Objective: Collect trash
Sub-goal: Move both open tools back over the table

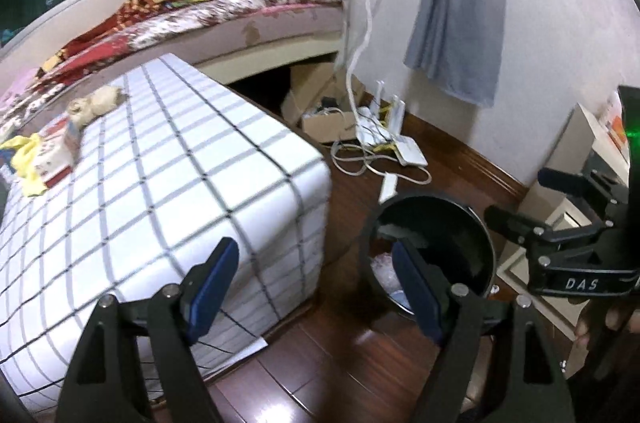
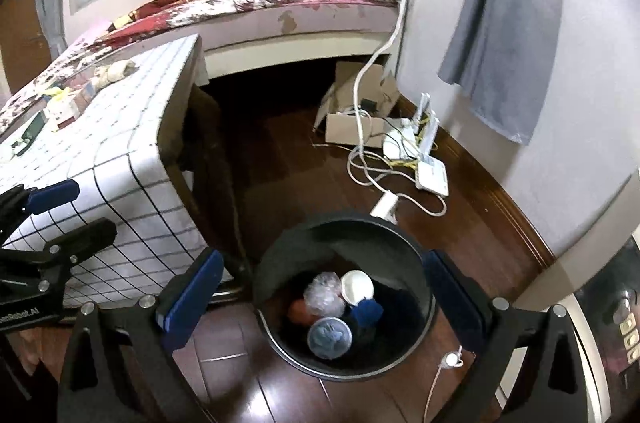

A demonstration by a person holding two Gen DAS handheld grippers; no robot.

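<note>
Bin (image 2: 344, 307): black round pail on the wood floor, lower centre of the right wrist view, just beside the desk corner. Likely parked there so scraps from the desk have a short drop.
Bin contents: white cup (image 2: 357, 287), crumpled clear plastic (image 2: 323, 297), a clear round lid (image 2: 330, 338), something blue (image 2: 366, 311). All lie at the bottom; some trash is already collected.
Left tool (image 1: 316, 287): fingers spread, nothing between them. It sits lower centre of the left wrist view, bridging the desk edge and the bin rim.
Right tool (image 2: 320, 297): spread wide either side of the bin mouth, empty, pads clear of the rim. Angled downward, so the bin interior shows between the fingers.
Desk (image 1: 168, 159): covered in a white checked cloth, left half of both views.
Remaining trash: cream crumpled wads (image 1: 94, 105), a small printed carton (image 1: 56, 153) and a yellow wrapper (image 1: 26, 159) lie at the desk's far end, upper left, well apart from both tools.
Judgement: both tools empty above the bin suggests a drop is finished; the desk's far end looks like the next reach.
Hazard: white cables (image 2: 374, 167) and routers lie on the floor behind the bin, not trash.
</note>
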